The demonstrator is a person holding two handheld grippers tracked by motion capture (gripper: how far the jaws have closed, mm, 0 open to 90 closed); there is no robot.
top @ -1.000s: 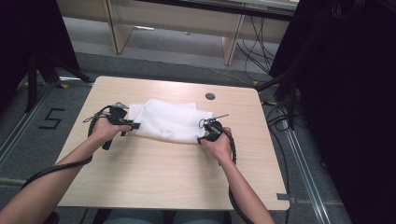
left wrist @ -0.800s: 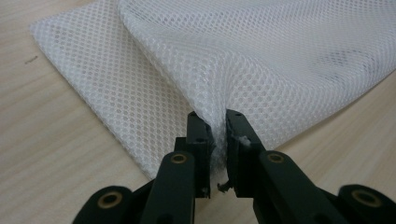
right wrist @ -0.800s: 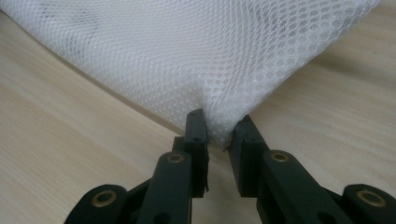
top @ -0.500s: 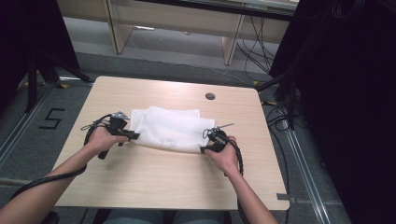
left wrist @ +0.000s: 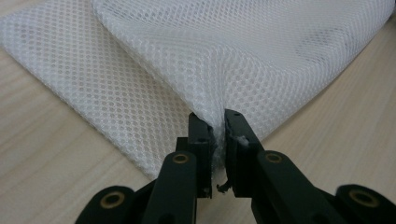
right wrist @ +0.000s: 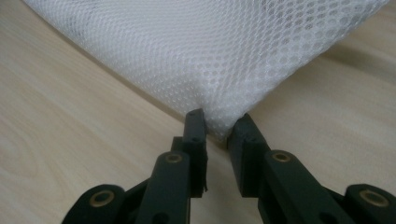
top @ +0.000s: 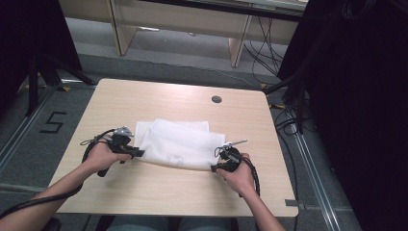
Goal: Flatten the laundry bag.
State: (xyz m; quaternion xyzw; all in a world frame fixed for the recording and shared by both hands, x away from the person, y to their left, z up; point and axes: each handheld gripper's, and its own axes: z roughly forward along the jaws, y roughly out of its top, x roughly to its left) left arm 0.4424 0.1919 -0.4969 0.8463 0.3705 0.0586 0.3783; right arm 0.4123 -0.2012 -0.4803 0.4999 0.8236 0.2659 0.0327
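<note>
- Light wooden table (top: 159,192) stands in a room with grey floor, cables and dark equipment at the sides; a round hole sits in the tabletop beyond the work.
- White mesh cloth (top: 178,144) lies across the middle of the table, folded, its long axis running from one gripper to the other.
- Left gripper (left wrist: 217,130): jaws have just been closing and now pinch a gathered corner of the cloth, which fans out ahead of the tips.
- Right gripper (right wrist: 217,126): jaws nearly together, nipping the cloth's opposite near corner; the mesh spreads forward from the tips.
- Each gripper holds its own end of the near edge; neither is nearer the middle.
- Judgement: the next move turns on the cloth lying ahead of both grippers, stretched between them; uneven pulling could skew the fold.
</note>
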